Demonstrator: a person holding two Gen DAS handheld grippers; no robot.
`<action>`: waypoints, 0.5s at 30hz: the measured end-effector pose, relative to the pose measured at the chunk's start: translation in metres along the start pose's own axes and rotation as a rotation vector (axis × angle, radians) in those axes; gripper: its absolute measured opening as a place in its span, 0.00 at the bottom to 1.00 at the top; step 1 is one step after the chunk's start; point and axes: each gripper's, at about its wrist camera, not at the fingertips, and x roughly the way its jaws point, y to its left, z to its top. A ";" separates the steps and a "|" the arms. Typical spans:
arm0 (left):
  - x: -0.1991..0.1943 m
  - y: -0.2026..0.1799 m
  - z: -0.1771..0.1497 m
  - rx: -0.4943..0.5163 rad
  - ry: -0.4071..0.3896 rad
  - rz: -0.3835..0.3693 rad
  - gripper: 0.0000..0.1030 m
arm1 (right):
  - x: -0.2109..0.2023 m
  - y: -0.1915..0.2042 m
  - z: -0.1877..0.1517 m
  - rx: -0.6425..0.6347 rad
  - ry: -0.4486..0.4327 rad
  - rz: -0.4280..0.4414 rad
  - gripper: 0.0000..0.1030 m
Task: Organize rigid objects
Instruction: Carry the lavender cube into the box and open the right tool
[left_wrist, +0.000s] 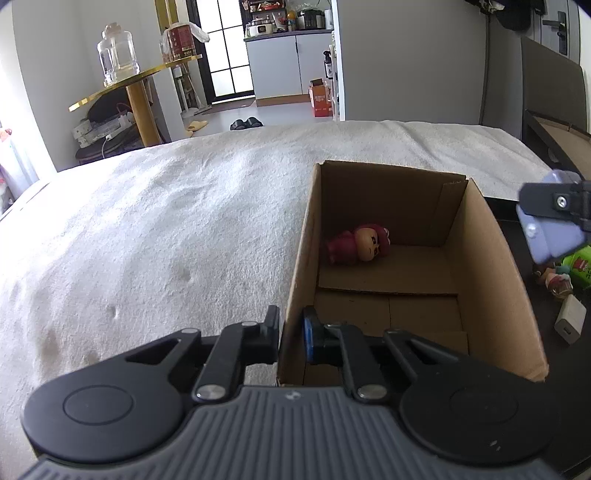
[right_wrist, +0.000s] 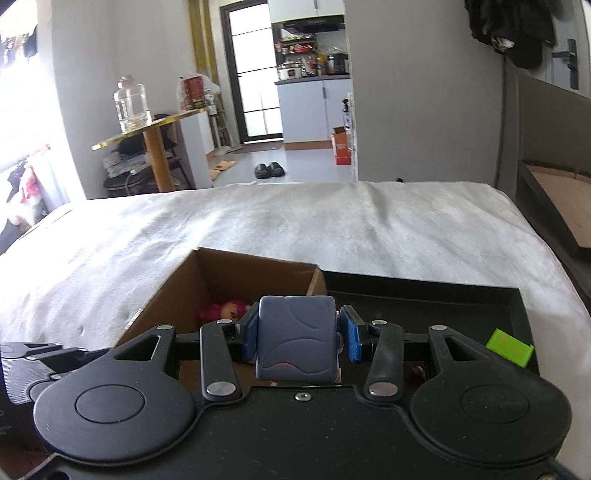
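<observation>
Left wrist: left gripper (left_wrist: 291, 338) pinched onto cardboard box (left_wrist: 491, 280) wall; pink doll (left_wrist: 358, 245) already inside; charger (left_wrist: 570, 323), green item (left_wrist: 578, 266) left outside.

Right wrist: right gripper (right_wrist: 297, 334) clamping lavender block (right_wrist: 297, 338) over box, not dropped yet.

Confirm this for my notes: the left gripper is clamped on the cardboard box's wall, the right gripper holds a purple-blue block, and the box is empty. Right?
Not quite: the cardboard box is not empty. The left wrist view shows a pink-haired doll lying inside at its far end. The rest stands: the left gripper is clamped on the box's wall, and the right gripper holds the purple-blue block.
</observation>
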 end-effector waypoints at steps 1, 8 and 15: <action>0.000 0.000 0.000 0.000 -0.003 -0.001 0.12 | 0.001 0.002 0.001 -0.007 -0.002 0.006 0.42; -0.001 0.001 0.000 0.000 -0.001 -0.008 0.11 | 0.009 0.014 -0.002 -0.036 0.002 0.044 0.42; 0.000 0.003 0.002 -0.003 -0.007 -0.013 0.11 | 0.020 0.023 -0.003 -0.080 0.007 0.050 0.42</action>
